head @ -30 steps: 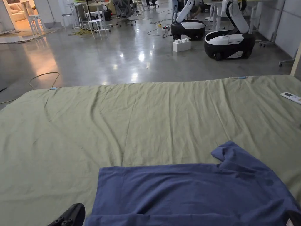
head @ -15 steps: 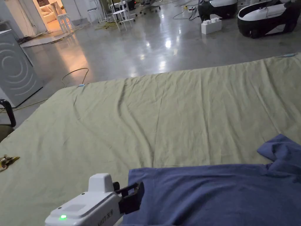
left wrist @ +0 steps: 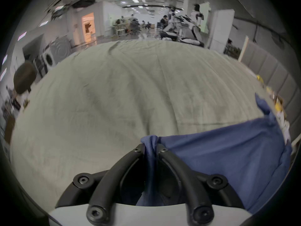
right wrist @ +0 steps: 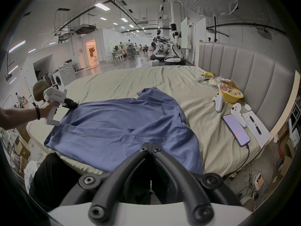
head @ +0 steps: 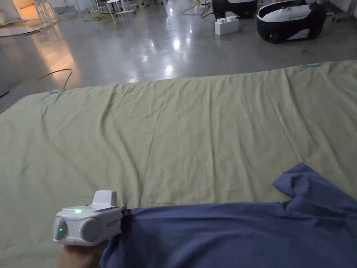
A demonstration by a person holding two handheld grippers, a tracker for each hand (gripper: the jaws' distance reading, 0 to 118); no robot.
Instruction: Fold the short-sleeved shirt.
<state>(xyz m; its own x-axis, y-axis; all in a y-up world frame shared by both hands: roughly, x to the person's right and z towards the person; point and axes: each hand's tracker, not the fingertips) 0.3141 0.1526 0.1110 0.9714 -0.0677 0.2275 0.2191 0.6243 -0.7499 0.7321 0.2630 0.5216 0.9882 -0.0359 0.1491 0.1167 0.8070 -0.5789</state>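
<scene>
A blue short-sleeved shirt [head: 226, 233] lies spread on the green bed sheet [head: 191, 132], one sleeve [head: 299, 185] pointing away at the right. My left gripper [head: 124, 215] is at the shirt's far left corner, and in the left gripper view [left wrist: 150, 148] both jaws press a bunched fold of the blue cloth [left wrist: 219, 156]. In the right gripper view, the shirt [right wrist: 114, 123] stretches from the left gripper [right wrist: 74, 105] to my right gripper [right wrist: 150, 147]. The right jaws stand together at the shirt's near edge, and creases run toward their tips.
A phone [right wrist: 236, 130] on a cable, white controllers [right wrist: 218, 102] and a yellow bowl [right wrist: 231, 94] lie by the padded headboard [right wrist: 244, 76] on the right. Beyond the bed are a shiny floor, a white block [head: 226, 25] and wheeled robot bases [head: 289, 19].
The left gripper has come up from the lower left to the shirt's far left corner and closed on it. The head camera has also shifted.
</scene>
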